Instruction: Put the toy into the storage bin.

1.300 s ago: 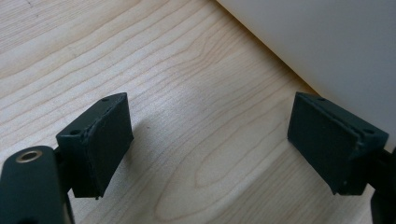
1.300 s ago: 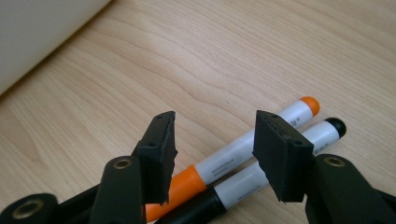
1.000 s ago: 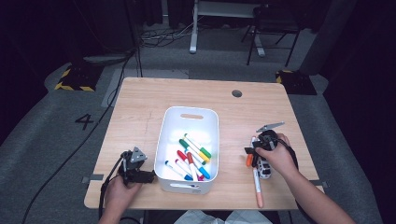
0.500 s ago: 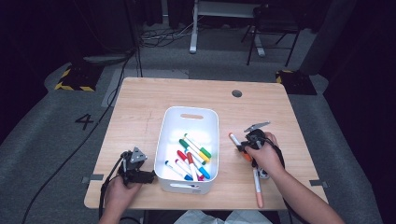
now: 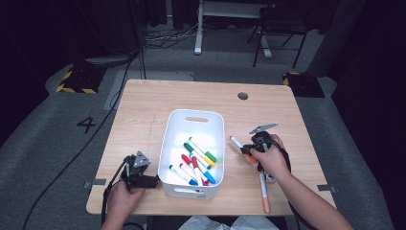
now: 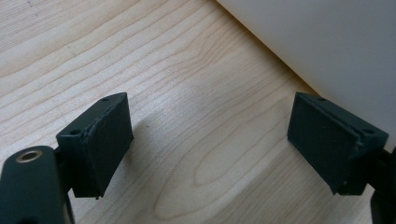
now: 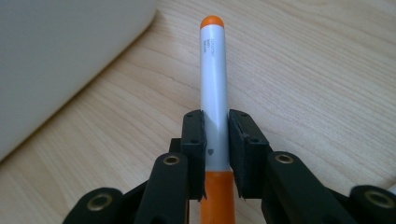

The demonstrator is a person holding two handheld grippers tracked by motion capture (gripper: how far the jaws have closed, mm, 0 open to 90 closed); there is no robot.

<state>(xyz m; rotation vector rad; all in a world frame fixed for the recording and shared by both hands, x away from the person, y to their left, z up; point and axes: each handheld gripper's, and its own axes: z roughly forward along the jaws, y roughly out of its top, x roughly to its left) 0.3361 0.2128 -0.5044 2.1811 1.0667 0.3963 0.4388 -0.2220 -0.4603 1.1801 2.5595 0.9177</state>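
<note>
Right tool (image 7: 215, 140) clamps one orange marker (image 7: 214, 79); another (image 5: 264, 194) lies nearby.

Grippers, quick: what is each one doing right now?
Left gripper: open, nothing between its jaws, beside the white bin.
Right gripper: jaws have just been closing, now shut on the orange marker.

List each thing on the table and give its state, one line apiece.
White bin: upright, open-topped, holding several markers.
Orange marker: clamped in the right gripper, lifted off the table.
Right gripper: jaws have just closed on the orange marker.
Left gripper: open, empty, beside the bin.
Marker near the table edge: lying flat.
</note>
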